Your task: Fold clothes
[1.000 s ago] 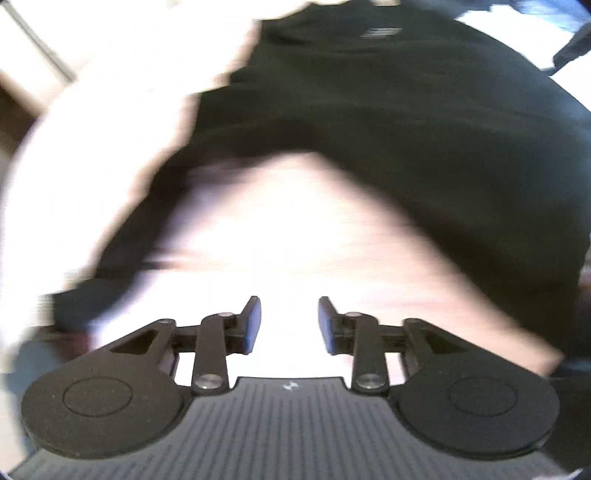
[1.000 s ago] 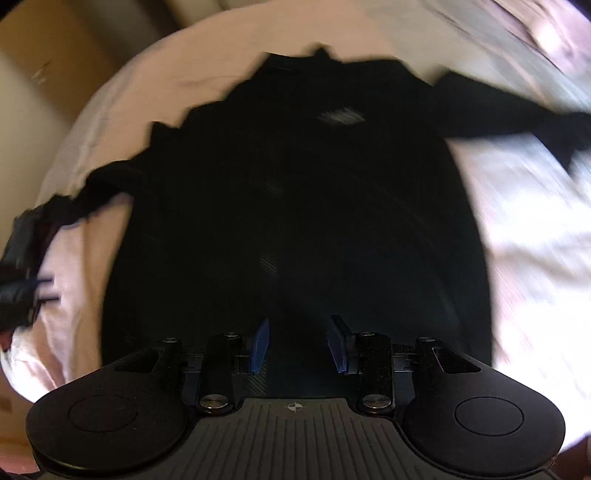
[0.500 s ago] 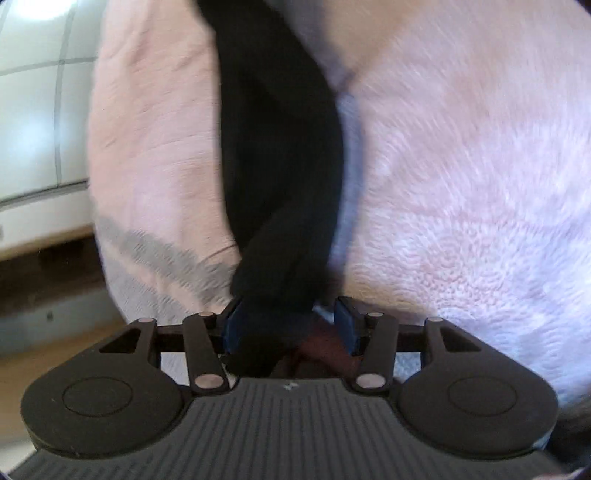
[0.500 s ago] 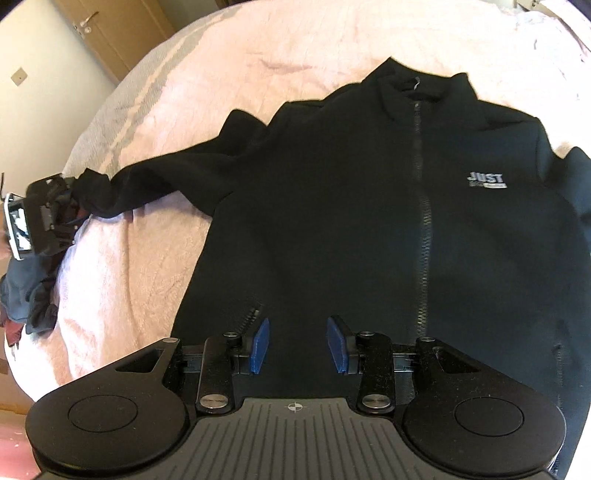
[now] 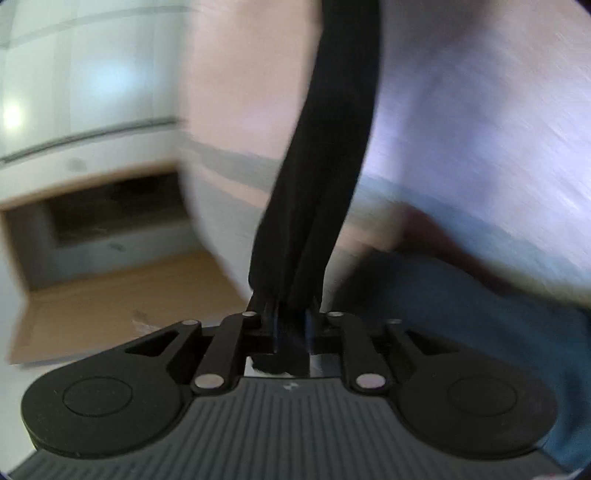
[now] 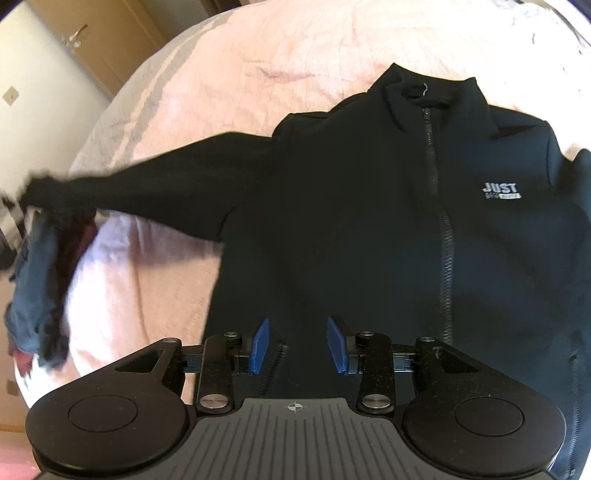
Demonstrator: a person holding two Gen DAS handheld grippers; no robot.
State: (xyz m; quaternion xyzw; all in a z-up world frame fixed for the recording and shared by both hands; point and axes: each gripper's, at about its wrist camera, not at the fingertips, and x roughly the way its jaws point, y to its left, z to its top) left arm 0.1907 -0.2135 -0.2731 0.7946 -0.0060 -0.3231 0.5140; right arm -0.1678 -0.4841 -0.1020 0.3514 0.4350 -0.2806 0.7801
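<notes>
A black zip jacket [image 6: 369, 221] with a white "JUST" logo [image 6: 500, 190] lies front up on the pink bed cover. Its sleeve [image 6: 147, 192] is stretched out straight towards the left edge of the right wrist view. In the left wrist view that sleeve [image 5: 332, 147] runs down into my left gripper [image 5: 291, 325]. The jaws are closing, and the bunched cuff is pinched between the pads. My right gripper [image 6: 298, 345] hovers over the jacket's lower hem. Its blue pads [image 6: 260, 345] stand apart with nothing gripped between them.
The pink bed cover [image 6: 240, 74] has a grey stripe near its edge. A heap of dark blue and maroon clothes [image 6: 33, 288] lies at the bed's left side and shows again as blue cloth [image 5: 461, 306]. Beyond the bed are a wooden floor [image 5: 122, 295] and a wooden door [image 6: 92, 33].
My left gripper closed on the sleeve end and drew it outwards past the bed's edge, so the sleeve is now taut. The right gripper swung over the jacket, then held still.
</notes>
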